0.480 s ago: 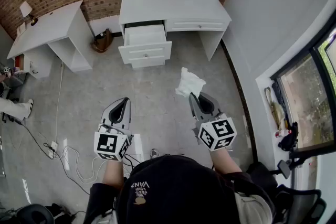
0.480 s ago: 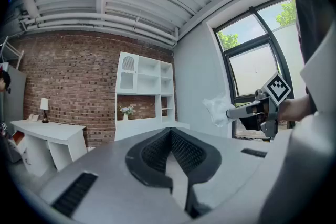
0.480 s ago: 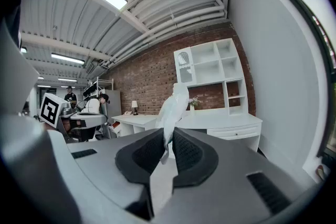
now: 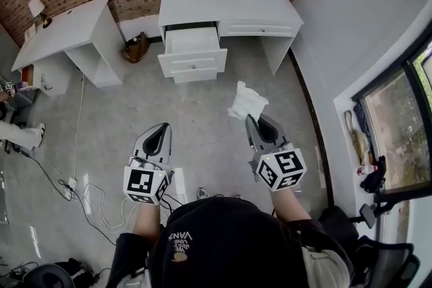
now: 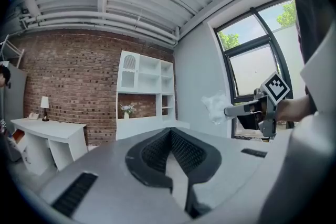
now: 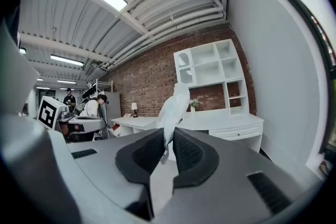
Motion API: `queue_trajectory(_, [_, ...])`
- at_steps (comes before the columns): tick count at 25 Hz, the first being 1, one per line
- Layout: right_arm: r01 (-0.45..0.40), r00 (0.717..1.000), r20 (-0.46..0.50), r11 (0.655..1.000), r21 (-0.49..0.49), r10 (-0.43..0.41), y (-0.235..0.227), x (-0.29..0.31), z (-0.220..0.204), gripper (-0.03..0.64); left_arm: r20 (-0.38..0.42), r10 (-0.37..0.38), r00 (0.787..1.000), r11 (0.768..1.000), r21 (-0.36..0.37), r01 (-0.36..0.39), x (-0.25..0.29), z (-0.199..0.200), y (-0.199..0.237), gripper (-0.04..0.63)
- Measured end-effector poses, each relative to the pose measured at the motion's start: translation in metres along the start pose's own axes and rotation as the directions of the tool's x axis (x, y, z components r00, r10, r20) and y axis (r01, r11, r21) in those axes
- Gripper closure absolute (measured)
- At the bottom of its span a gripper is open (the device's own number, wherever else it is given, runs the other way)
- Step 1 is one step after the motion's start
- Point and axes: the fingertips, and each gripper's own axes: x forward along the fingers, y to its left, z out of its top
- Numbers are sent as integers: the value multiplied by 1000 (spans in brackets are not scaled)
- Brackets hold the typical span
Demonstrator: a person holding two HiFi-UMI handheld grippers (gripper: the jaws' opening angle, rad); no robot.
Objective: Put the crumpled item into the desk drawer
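A crumpled white paper (image 4: pixel 246 102) (image 6: pixel 173 110) is pinched at its lower end by my right gripper (image 4: pixel 251 119) (image 6: pixel 167 145), whose jaws are shut on it. The paper also shows at the right in the left gripper view (image 5: pixel 215 107). My left gripper (image 4: pixel 160 131) (image 5: pixel 170 144) is held level beside it, jaws shut and empty. Ahead stands the white desk (image 4: pixel 229 7) with its left drawer (image 4: pixel 192 50) pulled open; the drawer sits well beyond both grippers. In the right gripper view the desk (image 6: pixel 231 124) lies behind the paper.
A second white desk (image 4: pixel 61 37) with a lamp (image 4: pixel 37 9) stands at the left. A brown bag (image 4: pixel 136 47) lies between the desks. Cables and a power strip (image 4: pixel 74 189) trail on the floor at left. A window wall (image 4: pixel 391 125) runs along the right. People sit far left (image 6: pixel 97 105).
The desk and open drawer have shifted slightly right and down in the head view. Both grippers hold the same pose, the paper still pinched in the right one.
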Motion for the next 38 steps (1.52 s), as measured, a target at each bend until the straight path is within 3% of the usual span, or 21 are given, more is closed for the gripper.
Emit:
queue_trajectory(11, [57,998,5,998,33,-58,21,19,-9,578,-24,-65,998,998,-10,65,-1,-19,34,589])
queue_trajectory(19, [62,998,-23,997,38,-62,-3,61,-11,578,-51,-70,996,997,-35,68,37,-30,53,589])
queue_trajectory(38, [-44,997,-64,998,43,47,-139,247,12,578,-68,36,997,998,-38,-39,238,-14,122,589])
